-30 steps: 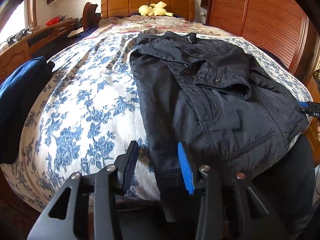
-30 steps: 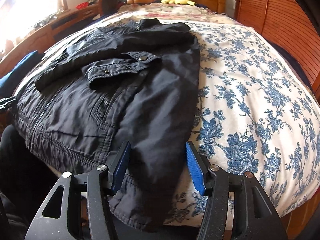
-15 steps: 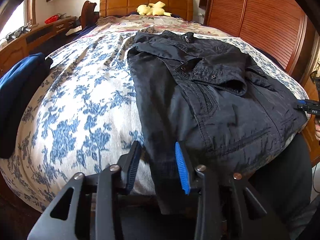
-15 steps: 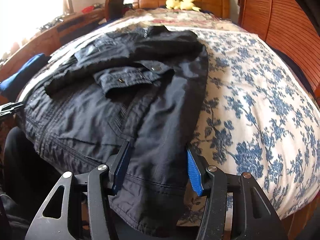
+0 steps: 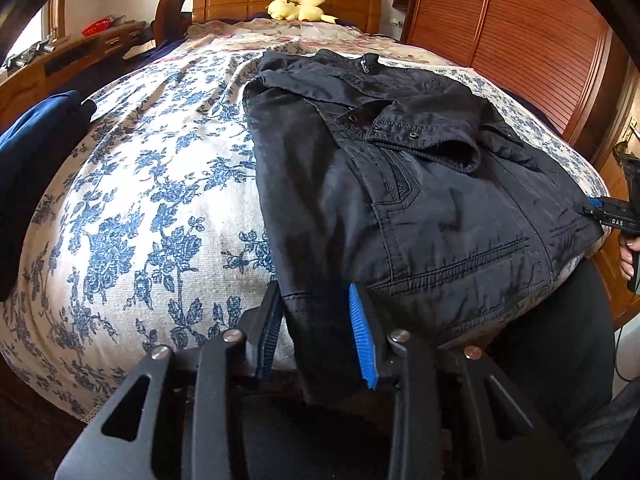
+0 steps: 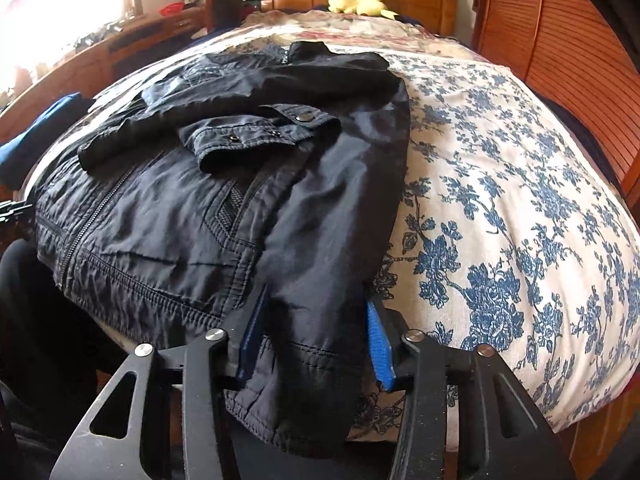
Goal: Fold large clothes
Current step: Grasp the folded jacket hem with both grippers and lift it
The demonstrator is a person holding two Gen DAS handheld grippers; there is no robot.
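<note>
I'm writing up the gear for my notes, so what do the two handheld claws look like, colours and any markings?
Both are black plastic with cut-out openings and round silver bolts. The left claw and right claw each have two fingers faced with ribbed blue pads. In the left view the right one appears at the far edge, with white letters reading DAS on its black body.

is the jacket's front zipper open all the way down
No, in the right wrist view the zipper runs closed along the black jacket, from under the folded sleeve to the hem.
</note>
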